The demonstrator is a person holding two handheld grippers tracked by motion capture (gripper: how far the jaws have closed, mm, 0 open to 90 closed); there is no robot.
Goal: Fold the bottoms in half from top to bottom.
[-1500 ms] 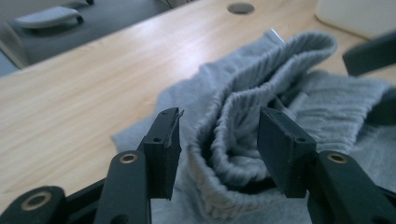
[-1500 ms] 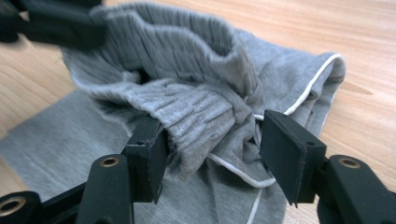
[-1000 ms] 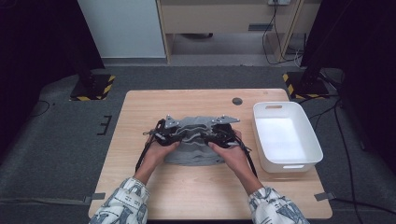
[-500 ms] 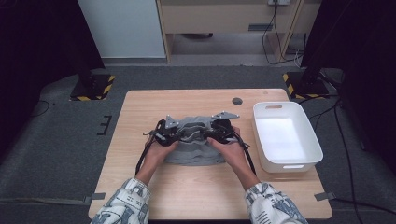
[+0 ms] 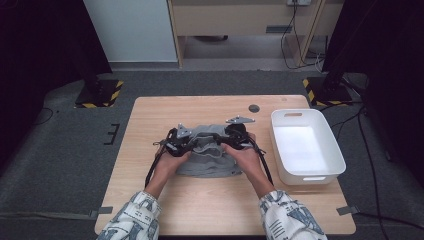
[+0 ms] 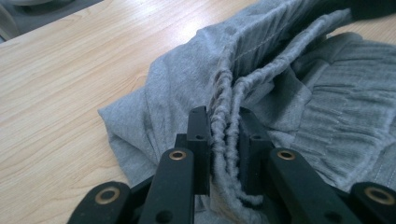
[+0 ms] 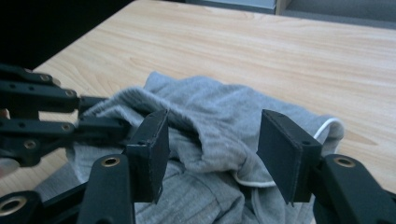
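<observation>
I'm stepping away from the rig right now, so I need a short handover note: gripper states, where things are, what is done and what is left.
Left gripper: jaws have just been closing and now pinch the gathered waistband of the grey garment.
Right gripper: jaws open, standing either side of a fold of the garment, not pressing it.
The garment lies crumpled mid-table; the white bin stands at the right, with nothing in it.
Done: one grip taken.
Left: probably close the right gripper, then handle the garment; the bin may be its goal.

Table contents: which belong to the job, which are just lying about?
In the job: grey garment, gathered waistband pinched by the left hand-held gripper; right hand-held gripper, open over a fold.

Lying about: white bin, small dark disc.
</observation>
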